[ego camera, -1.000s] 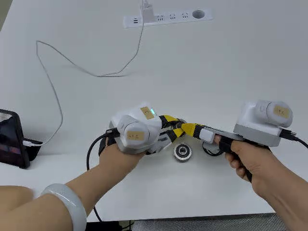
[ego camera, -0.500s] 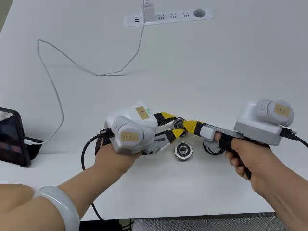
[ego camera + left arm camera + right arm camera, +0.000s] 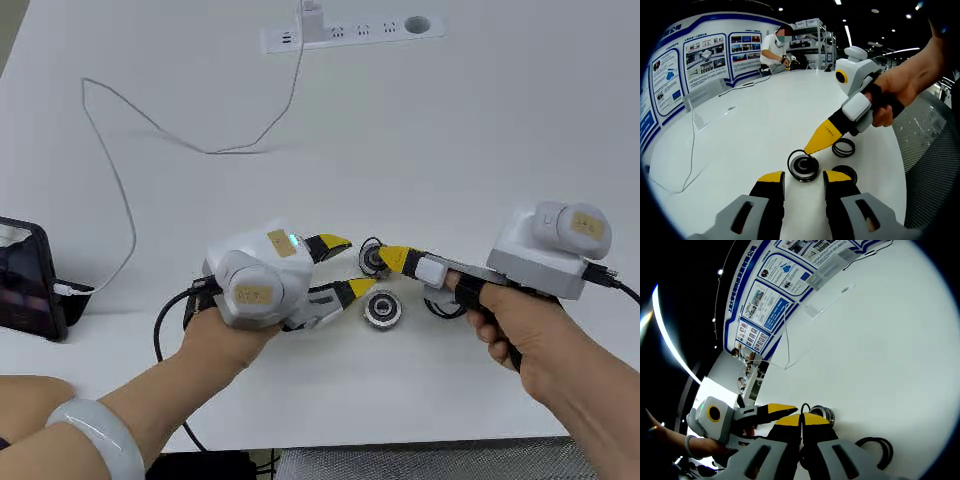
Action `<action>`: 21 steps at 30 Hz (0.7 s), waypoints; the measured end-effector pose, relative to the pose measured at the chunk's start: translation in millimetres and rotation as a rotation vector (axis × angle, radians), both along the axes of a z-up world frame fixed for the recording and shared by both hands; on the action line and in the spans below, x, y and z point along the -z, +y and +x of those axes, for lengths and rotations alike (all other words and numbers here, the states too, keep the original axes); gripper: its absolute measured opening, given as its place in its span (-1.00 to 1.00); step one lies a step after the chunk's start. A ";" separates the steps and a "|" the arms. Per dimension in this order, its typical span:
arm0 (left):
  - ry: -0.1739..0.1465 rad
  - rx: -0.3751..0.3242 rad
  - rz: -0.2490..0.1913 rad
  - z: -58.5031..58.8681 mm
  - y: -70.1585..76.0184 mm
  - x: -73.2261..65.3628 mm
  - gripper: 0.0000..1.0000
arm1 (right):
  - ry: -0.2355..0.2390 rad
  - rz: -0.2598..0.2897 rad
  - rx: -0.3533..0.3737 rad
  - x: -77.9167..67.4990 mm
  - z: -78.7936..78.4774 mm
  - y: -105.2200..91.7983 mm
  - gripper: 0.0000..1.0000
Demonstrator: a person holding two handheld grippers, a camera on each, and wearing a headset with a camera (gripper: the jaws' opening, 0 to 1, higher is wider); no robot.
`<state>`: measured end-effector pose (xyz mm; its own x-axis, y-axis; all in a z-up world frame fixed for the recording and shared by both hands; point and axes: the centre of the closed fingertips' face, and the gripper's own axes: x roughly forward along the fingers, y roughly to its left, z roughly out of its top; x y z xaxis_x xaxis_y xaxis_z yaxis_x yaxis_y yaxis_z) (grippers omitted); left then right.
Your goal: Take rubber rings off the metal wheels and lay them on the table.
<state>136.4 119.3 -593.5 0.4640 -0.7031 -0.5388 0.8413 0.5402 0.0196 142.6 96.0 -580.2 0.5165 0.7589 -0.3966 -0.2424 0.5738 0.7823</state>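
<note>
Yellow-tipped left gripper point(image 3: 358, 264) hangs with jaws spread, facing 2 metal wheels point(image 3: 381, 312). Right gripper point(image 3: 388, 257), jaws pressed together, pinches a rubber ring point(image 3: 797, 151) half off the farther wheel; loose rings point(image 3: 440, 306) lie on the table point(image 3: 450, 150).

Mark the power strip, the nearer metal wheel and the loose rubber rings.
power strip point(image 3: 350, 31), head view, middle of its white body.
metal wheel point(image 3: 382, 311), head view, its hub.
rubber rings point(image 3: 844, 154), left gripper view, near rim.

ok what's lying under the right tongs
Loose rubber rings on the table; the right tongs cover part of them from above, so their count is unclear.
</note>
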 end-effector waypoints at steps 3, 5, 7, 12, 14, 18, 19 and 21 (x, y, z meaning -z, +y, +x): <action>0.001 -0.010 -0.003 0.5 2.4 0.5 -0.31 | -0.002 0.003 0.000 -1.3 0.1 0.2 -0.97; 0.002 -0.016 -0.005 0.5 3.1 0.3 -0.29 | -0.001 0.007 0.000 -2.3 -0.3 0.5 -0.97; 0.001 -0.025 -0.011 0.8 3.5 -1.1 -0.24 | -0.002 0.014 0.000 -4.6 -0.8 1.3 -0.97; 0.003 -0.031 -0.013 0.3 5.2 -1.3 -0.20 | -0.005 0.034 0.005 -11.0 -1.2 3.4 -0.97; 0.002 -0.038 -0.022 0.2 5.6 -2.6 -0.15 | -0.006 0.044 0.007 -14.6 -2.0 4.1 -0.97; 0.003 -0.049 -0.026 0.1 8.3 -2.4 -0.03 | -0.012 0.054 0.008 -20.8 -5.3 3.7 -0.97; 0.005 -0.052 -0.027 -0.1 9.3 -2.1 -0.03 | -0.013 0.057 0.008 -22.8 -7.1 3.6 -0.97; 0.006 -0.054 -0.031 -0.9 10.5 -2.1 -0.02 | -0.016 0.062 0.007 -26.1 -9.9 3.2 -0.97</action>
<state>135.5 129.8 -591.4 0.4980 -0.6935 -0.5206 0.8112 0.5847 -0.0029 132.7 99.3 -554.1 0.5280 0.7780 -0.3405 -0.2516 0.5262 0.8123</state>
